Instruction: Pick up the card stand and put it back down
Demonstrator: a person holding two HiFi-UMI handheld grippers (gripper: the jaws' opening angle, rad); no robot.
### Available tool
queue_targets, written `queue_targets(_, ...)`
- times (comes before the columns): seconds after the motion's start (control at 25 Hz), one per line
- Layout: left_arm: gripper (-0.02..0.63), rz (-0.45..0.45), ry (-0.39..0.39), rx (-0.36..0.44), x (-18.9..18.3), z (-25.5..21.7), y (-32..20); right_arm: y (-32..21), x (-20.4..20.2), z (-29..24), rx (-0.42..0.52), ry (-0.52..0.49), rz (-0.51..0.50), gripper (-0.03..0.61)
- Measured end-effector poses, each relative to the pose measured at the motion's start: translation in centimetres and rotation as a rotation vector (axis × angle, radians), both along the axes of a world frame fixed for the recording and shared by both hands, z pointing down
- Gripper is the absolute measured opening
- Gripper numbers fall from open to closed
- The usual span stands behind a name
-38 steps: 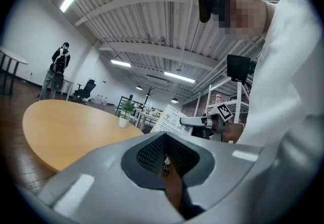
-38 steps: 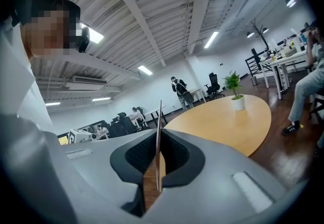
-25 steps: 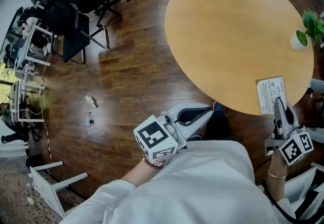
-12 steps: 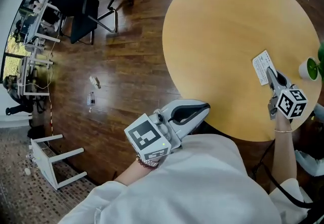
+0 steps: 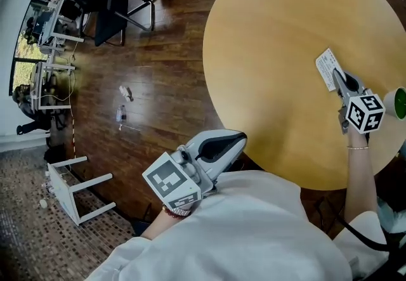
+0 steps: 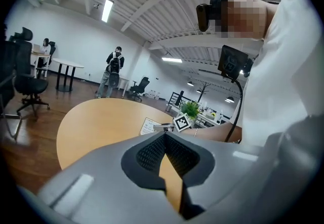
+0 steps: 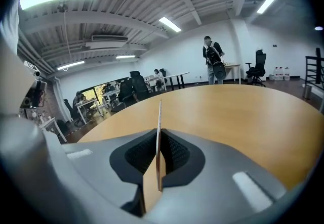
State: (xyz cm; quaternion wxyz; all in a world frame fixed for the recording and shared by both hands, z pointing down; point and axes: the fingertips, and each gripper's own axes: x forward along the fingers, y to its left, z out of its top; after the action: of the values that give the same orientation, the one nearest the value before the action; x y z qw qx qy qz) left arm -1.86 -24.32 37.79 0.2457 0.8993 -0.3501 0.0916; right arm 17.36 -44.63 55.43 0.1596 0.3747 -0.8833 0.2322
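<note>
Two small bits of litter (image 5: 121,115) lie on the dark wooden floor (image 5: 165,83) at the left of the head view, and one white stool (image 5: 75,186) lies tipped on its side below them. Right of these is the left gripper (image 5: 235,142), held close in front of the person's white shirt (image 5: 254,229) with the wrist bent and its one marker cube (image 5: 170,183) facing up. It points up and to the right, toward the near rim of the single round table (image 5: 273,45), and hangs over the floor just short of that rim. Its own view shows the jaws pressed together at the tips with nothing between them. Further right, the bare right forearm (image 5: 358,178) stretches out straight over the table's right side, a thin bracelet (image 5: 357,146) at the wrist. The right gripper (image 5: 339,78), with its one marker cube (image 5: 364,113), points away from the body, up and slightly left in the head view. Its jaws are clamped on the one card stand (image 5: 326,65), a white printed card. In the right gripper view the card stands edge-on and upright between the pads. It is over the tabletop near the right edge; whether its lower edge touches the wood cannot be made out. One green and white pot (image 5: 400,102) sits at the far right edge, just beyond the cube.
</note>
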Motion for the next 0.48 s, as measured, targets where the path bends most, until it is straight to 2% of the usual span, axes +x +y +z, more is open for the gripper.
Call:
queue_targets(0.12,0.0,-0.018,-0.007,-0.004,-0.6,0.7,-0.4,0.2,0.0,0.9,0.012,-0.031,0.047,0.026)
queue_targets(0.24,0.0,-0.018,0.002,-0.007,-0.9,1.8,-0.6,0.8,0.3,2.1,0.017,-0.052,0.074,0.079)
queue_targets(0.36,0.0,0.018,0.016,-0.009,-0.3,1.8,-0.1,2.1,1.8,2.5,0.007,-0.041,0.113,0.124)
queue_targets(0.48,0.0,0.07,0.035,0.006,0.1,0.7,1.0,5.1,4.6,2.3,-0.022,-0.021,0.22,0.143)
